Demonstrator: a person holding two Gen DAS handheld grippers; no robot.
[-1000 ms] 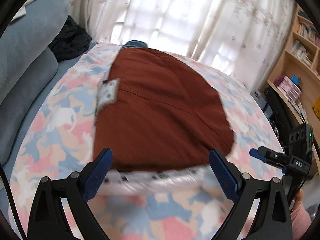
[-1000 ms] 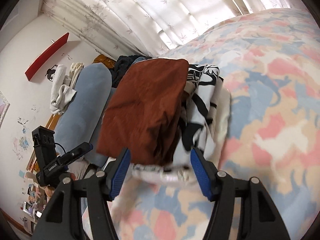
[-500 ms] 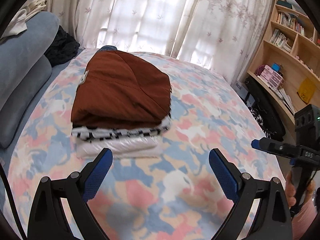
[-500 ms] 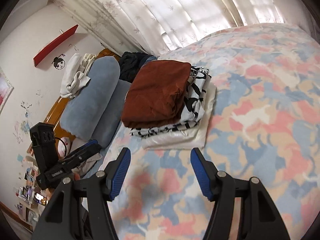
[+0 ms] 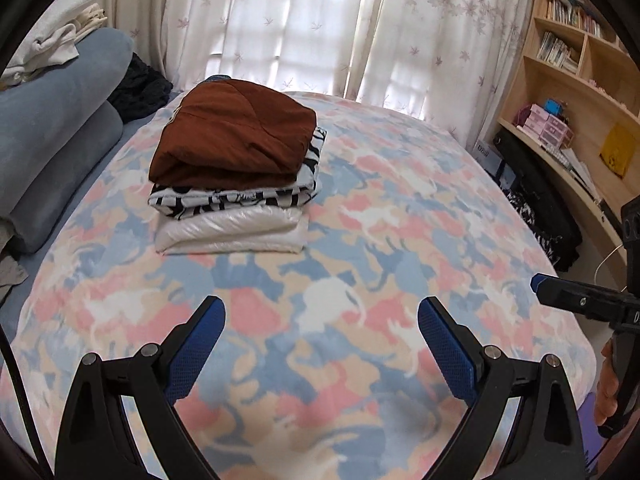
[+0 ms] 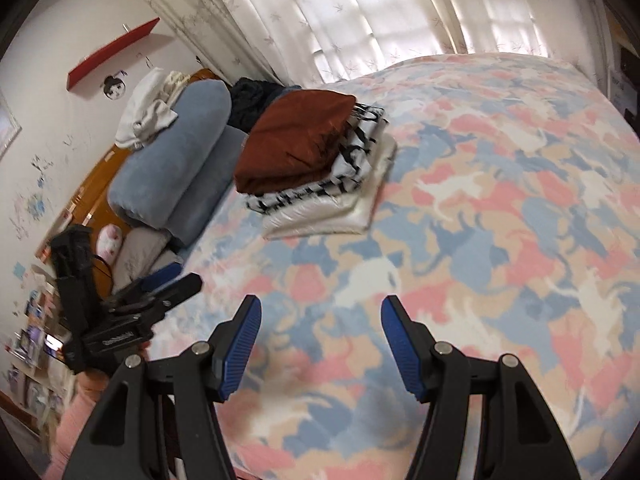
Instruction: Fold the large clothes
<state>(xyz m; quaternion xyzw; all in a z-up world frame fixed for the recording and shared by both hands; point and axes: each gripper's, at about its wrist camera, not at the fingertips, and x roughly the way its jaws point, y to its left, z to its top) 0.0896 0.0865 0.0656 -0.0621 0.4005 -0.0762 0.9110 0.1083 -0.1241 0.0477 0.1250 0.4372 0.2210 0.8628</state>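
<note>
A stack of three folded clothes lies on the bed: a rust-brown garment [image 5: 232, 136] on top, a black-and-white patterned one [image 5: 240, 198] under it, a shiny white one [image 5: 232, 232] at the bottom. The stack also shows in the right wrist view, with the brown garment [image 6: 300, 144] on top. My left gripper [image 5: 322, 328] is open and empty, well short of the stack above the bedspread. My right gripper [image 6: 320, 326] is open and empty, also back from the stack. The right gripper shows at the left wrist view's right edge [image 5: 580, 300], and the left gripper shows in the right wrist view [image 6: 132, 304].
The bed has a pink, blue and cream patterned cover [image 5: 400, 240]. Blue-grey bolsters [image 5: 52, 128] and a dark garment [image 5: 140, 88] lie at its left side. Wooden shelves [image 5: 580, 80] stand to the right. Curtains [image 5: 300, 20] hang behind the bed.
Both grippers have pulled back and up from the stack, which now looks smaller and farther away. Both stay open and empty.
</note>
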